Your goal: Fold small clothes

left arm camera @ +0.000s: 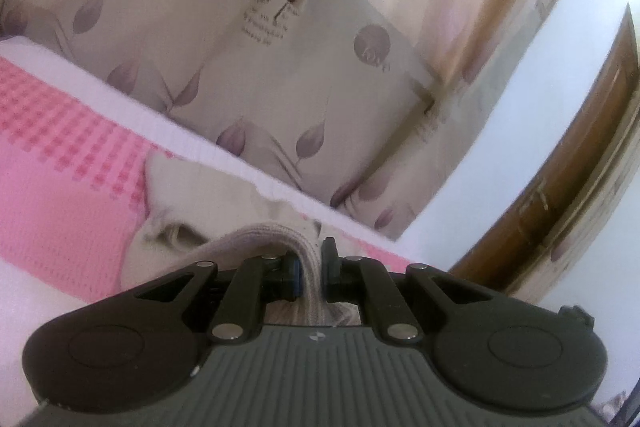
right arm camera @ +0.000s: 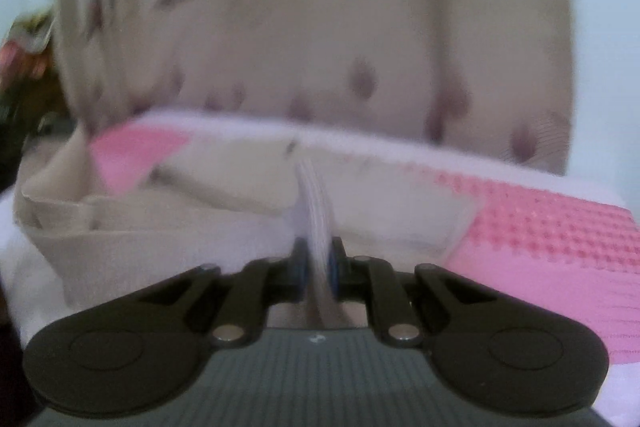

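Note:
A small beige garment point(left arm camera: 208, 195) lies on a pink and white knitted blanket point(left arm camera: 60, 187). My left gripper point(left arm camera: 310, 277) is shut on a ribbed beige edge of the garment point(left arm camera: 280, 233) and holds it slightly raised. In the right wrist view, which is blurred, the garment point(right arm camera: 180, 223) spreads across the blanket point(right arm camera: 540, 239). My right gripper point(right arm camera: 318, 267) is shut on a pale ribbed edge of the garment point(right arm camera: 314, 203) that stands up between its fingers.
A beige curtain with purple leaf prints point(left arm camera: 280, 67) hangs behind the blanket's far edge. A white wall point(left arm camera: 540, 107) and a brown wooden door frame point(left arm camera: 580, 167) are at the right. Dark clutter point(right arm camera: 20, 67) sits at the far left.

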{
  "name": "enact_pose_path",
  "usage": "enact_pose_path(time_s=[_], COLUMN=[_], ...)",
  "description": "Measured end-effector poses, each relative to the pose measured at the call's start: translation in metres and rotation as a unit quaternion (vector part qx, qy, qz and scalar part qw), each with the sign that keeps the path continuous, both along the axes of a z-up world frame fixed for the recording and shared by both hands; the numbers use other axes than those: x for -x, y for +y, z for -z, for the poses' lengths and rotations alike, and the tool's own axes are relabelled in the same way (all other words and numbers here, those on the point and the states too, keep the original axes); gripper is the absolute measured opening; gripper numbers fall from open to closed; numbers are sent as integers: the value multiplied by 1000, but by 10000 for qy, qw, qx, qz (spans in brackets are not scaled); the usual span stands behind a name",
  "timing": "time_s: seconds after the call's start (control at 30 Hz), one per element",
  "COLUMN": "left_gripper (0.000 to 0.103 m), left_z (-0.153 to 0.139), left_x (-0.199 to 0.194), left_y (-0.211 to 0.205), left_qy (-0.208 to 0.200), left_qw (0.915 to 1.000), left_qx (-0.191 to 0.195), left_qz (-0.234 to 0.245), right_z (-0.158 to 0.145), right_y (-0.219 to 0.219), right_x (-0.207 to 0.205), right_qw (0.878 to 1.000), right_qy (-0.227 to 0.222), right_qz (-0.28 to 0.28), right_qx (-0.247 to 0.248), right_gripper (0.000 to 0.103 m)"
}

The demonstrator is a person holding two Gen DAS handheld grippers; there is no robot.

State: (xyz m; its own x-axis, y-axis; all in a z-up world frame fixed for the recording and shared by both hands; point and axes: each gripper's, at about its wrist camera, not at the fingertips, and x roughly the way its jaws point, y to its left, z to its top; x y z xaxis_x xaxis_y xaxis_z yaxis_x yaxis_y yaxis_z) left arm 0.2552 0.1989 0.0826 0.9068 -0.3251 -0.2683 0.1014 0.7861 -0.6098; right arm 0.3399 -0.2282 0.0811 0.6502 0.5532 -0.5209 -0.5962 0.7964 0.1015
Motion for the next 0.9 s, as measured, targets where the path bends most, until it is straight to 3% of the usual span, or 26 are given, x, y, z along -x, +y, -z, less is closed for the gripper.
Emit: enact_pose_path(time_s=[0.23, 0.43, 0.57, 0.73, 0.8, 0.83, 0.87, 0.9], left_gripper=[9, 9, 10, 13, 26, 49, 80, 92], left_z=[-8, 18, 40, 58, 59, 59, 57, 54], left_x=[-58, -126, -162, -181, -183, -181, -178, -174], left_y=[17, 16, 18, 21, 22, 23, 24, 24], left_qy=[-66, 258, 630, 742, 738, 705, 636, 534], left_qw=[9979, 9947, 9920, 9903, 9899, 9895, 9884, 9863], left_qx=[215, -164, -348, -550, -551, -559, -583, -614], left_qz=[-613, -977, -1037, -1036, -1074, -1133, -1253, -1432], right_z=[-2, 34, 64, 87, 91, 93, 92, 92], right_y=[-22, -23, -23, -20, -18, -18, -17, -16], right_x=[-84, -140, -162, -175, -178, -180, -180, -180], right_qw=[9931, 9788, 9720, 9667, 9663, 9655, 9652, 9656], right_qy=[126, 561, 813, 920, 938, 979, 971, 935], right_qz=[847, 1400, 1681, 1909, 1956, 1946, 1940, 1963], right_qx=[-806, -1385, -1426, -1437, -1386, -1426, -1458, -1428], right_gripper=[11, 11, 11, 11, 12, 13, 13, 13])
